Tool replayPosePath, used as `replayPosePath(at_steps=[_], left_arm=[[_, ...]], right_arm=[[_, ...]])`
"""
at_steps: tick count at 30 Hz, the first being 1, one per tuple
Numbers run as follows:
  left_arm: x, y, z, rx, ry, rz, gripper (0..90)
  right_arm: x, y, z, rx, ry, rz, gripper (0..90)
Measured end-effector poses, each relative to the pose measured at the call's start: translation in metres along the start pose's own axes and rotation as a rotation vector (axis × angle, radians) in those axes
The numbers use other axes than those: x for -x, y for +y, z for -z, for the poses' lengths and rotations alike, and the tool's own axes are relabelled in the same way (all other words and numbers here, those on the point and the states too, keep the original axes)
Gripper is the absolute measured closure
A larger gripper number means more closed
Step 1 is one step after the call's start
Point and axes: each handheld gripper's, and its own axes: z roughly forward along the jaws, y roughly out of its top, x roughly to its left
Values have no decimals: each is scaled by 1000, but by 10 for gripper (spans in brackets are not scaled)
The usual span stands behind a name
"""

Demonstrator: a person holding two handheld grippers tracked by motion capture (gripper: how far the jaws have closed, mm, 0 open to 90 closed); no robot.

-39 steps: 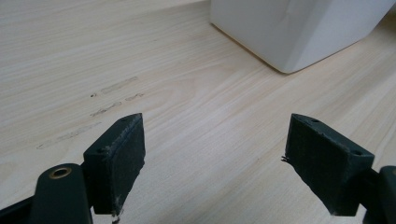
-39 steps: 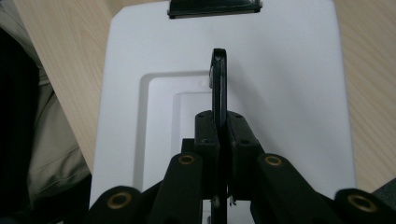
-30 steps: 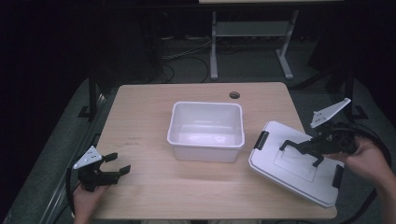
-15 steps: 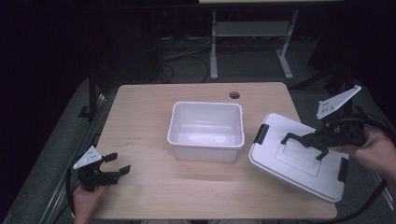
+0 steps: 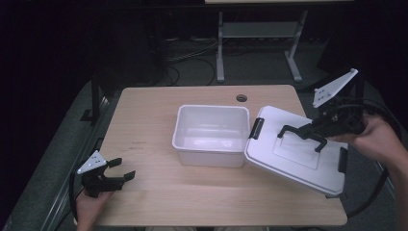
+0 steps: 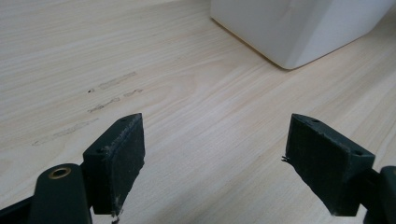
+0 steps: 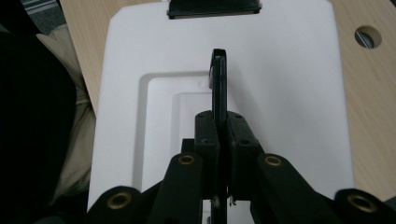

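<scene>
Wooden surface (image 5: 159,115) bears a white box (image 5: 211,134); right gripper (image 5: 300,134), fingers clenched on the lid (image 5: 293,159) handle (image 7: 219,88), lifts it; next, set it squarely over the box. Left gripper (image 5: 120,169) rests, fingers released.

My left gripper (image 5: 120,169) is matte black, with a grey three-cornered plate on top and a dark cable trailing off its back; its two jaws end in blocky black pads with rough, slightly frayed faces and small screw dimples. My right gripper (image 5: 302,136) is black too, topped by a larger pale triangular plate and fed by a thick black cable. Brass-coloured rivets ring the pivots of its linkage arms.
</scene>
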Motion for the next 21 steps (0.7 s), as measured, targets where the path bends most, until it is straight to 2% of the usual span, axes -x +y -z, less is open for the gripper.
replayPosePath(at_steps=[8, 9, 21], left_arm=[[-1, 0, 1, 1, 2, 0, 191], [-1, 0, 1, 2, 2, 3, 191], [-1, 0, -1, -5, 4, -1, 191]], right_arm=[[1, 25, -11, 9, 11, 48, 846], [2, 32, -15, 13, 19, 65, 846], [5, 60, -27, 10, 32, 108, 846]])
